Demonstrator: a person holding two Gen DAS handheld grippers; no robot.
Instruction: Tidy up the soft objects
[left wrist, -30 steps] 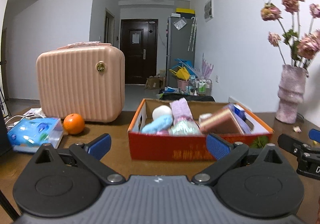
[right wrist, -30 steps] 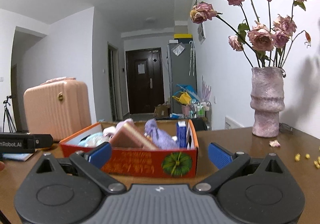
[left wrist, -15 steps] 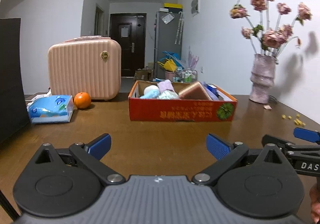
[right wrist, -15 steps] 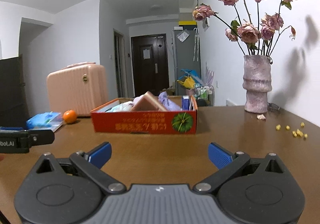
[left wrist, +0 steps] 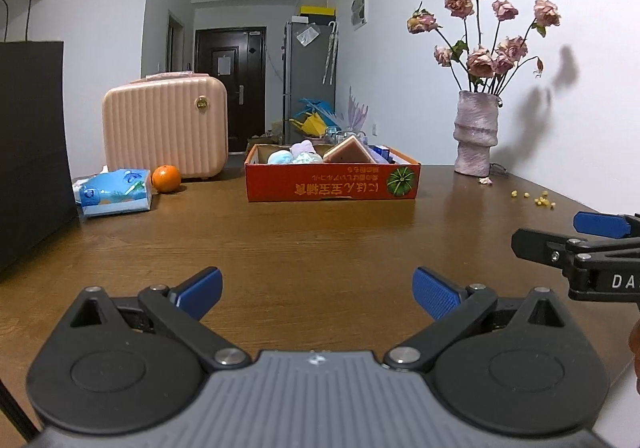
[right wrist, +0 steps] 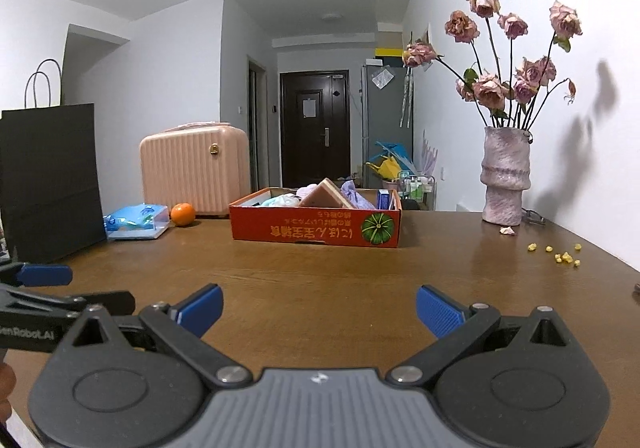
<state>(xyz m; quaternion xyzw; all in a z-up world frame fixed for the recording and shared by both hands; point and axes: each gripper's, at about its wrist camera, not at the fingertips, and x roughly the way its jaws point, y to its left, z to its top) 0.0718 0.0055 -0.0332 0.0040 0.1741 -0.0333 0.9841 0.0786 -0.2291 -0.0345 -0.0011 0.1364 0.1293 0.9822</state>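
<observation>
A black paper bag point(left wrist: 28, 152) stands upright at the desk's left edge, its cord handles rising above it. Just to its right lies a blue tissue pack point(left wrist: 114, 193), and an orange point(left wrist: 166, 178) sits beside that, close to the front of a pink ribbed case point(left wrist: 165, 131) that stands toward the desk's far left corner. Near the middle of the far edge rests an open red cardboard box point(left wrist: 332, 182) with a green pumpkin printed on its front; the soft objects point(left wrist: 298, 156) are heaped inside it, among them a pale blue lump, a lilac piece and a brown wedge-shaped block point(left wrist: 347, 150) that pokes above the rim. Further right, toward the far right corner, a mauve vase point(left wrist: 476, 133) holds dried pink roses point(left wrist: 490, 48), with a fallen petal at its foot and small yellow crumbs point(left wrist: 540, 200) scattered near the desk's right edge. The brown wooden desk point(left wrist: 320, 240) is bare between the box and the near edge, where both tools hover side by side. The left tongs point(left wrist: 318, 290) are spread wide with nothing between the blue pads. The right tongs point(right wrist: 318, 308) are likewise spread wide and hold nothing.
</observation>
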